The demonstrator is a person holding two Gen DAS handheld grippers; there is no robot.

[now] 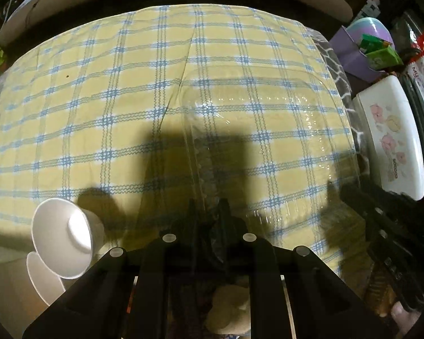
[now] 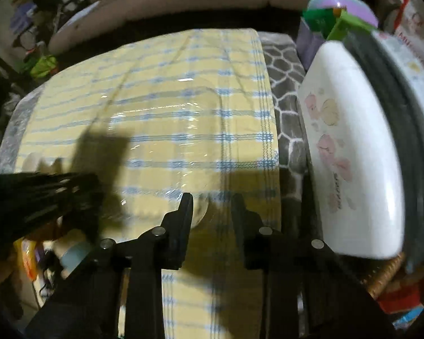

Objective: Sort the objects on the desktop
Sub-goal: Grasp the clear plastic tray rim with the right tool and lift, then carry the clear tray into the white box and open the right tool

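A clear plastic tray [image 1: 263,130] lies on the yellow, blue-checked cloth [image 1: 99,99]. My left gripper [image 1: 209,212] is shut on the tray's near rim, its fingers close together. In the same view my right gripper [image 1: 344,195] comes in dark at the tray's right side. From the right wrist, the right gripper [image 2: 212,206] straddles the near corner of the clear tray [image 2: 166,130]. Blur and the clear plastic hide whether its pads press on it. The left gripper [image 2: 93,186] is a dark blur at the tray's left end.
Two white paper cups [image 1: 65,237] lie tipped at the near left. A white box with a floral lid [image 1: 393,138] stands past the cloth's right edge. Behind it is a purple box with green packets [image 1: 364,53]. Grey patterned fabric [image 2: 285,90] borders the cloth.
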